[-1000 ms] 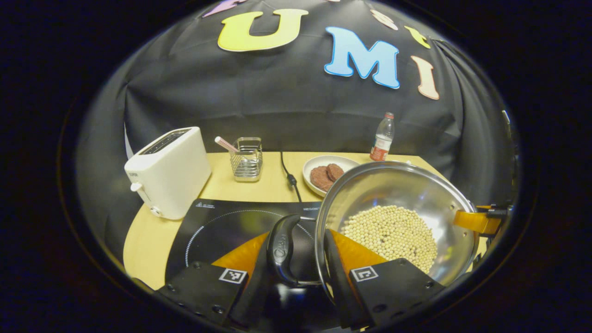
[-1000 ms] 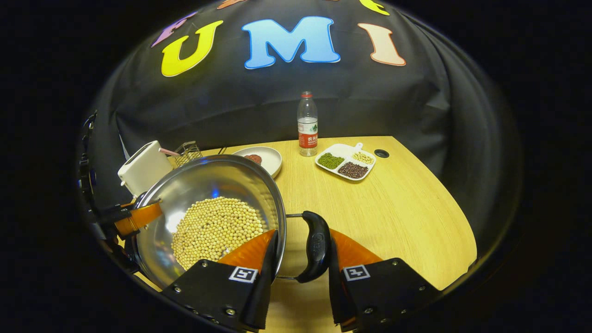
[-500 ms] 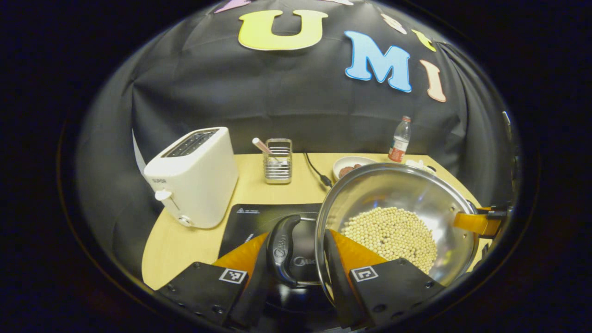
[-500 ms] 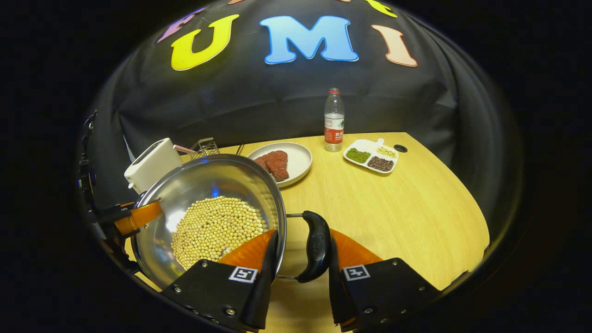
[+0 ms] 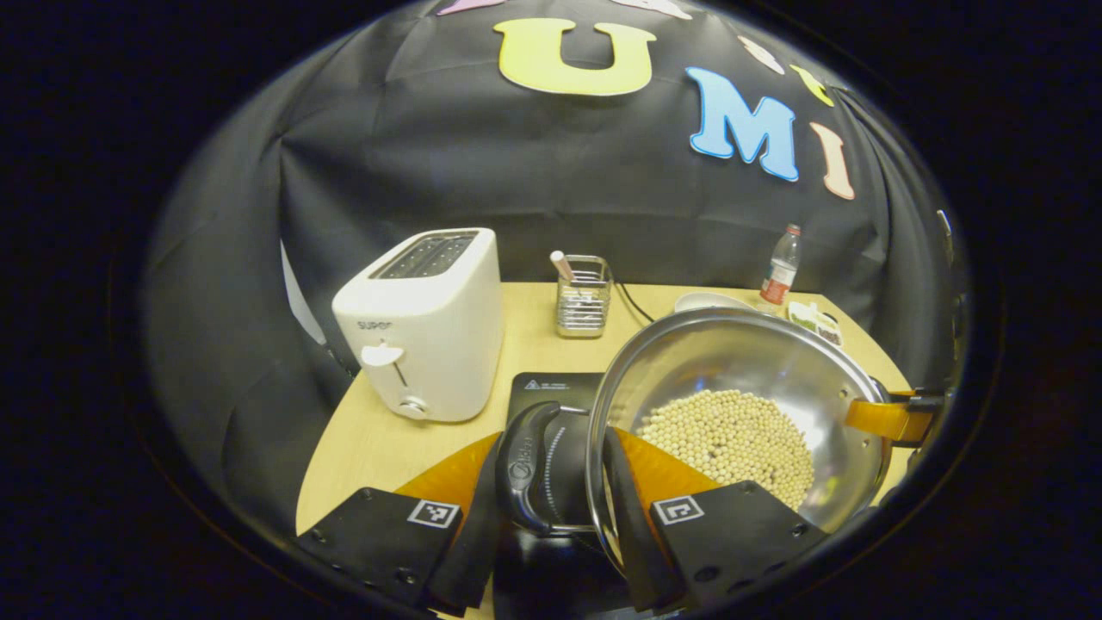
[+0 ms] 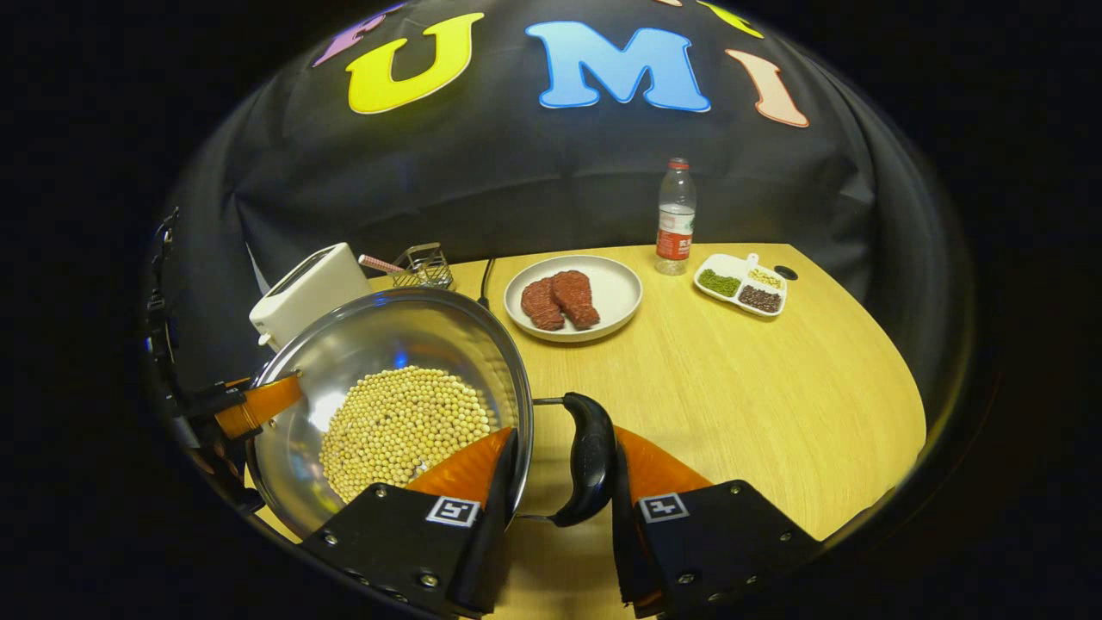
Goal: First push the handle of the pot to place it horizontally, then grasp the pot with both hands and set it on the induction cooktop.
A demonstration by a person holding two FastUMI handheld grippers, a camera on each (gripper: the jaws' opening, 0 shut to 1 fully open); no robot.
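In the left gripper view, the left gripper (image 5: 551, 469) held the pot (image 5: 740, 413) with both fingers pressed around its black side handle (image 5: 523, 465), above the induction cooktop (image 5: 551, 405), near the toaster (image 5: 426, 323). In the right gripper view, the right gripper (image 6: 560, 474) clamped the pot's opposite handle (image 6: 590, 456) over the table (image 6: 758, 387).

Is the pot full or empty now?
Partly filled. The pot holds a layer of pale beans over its bottom, while its shiny inner wall is bare above them in both views.
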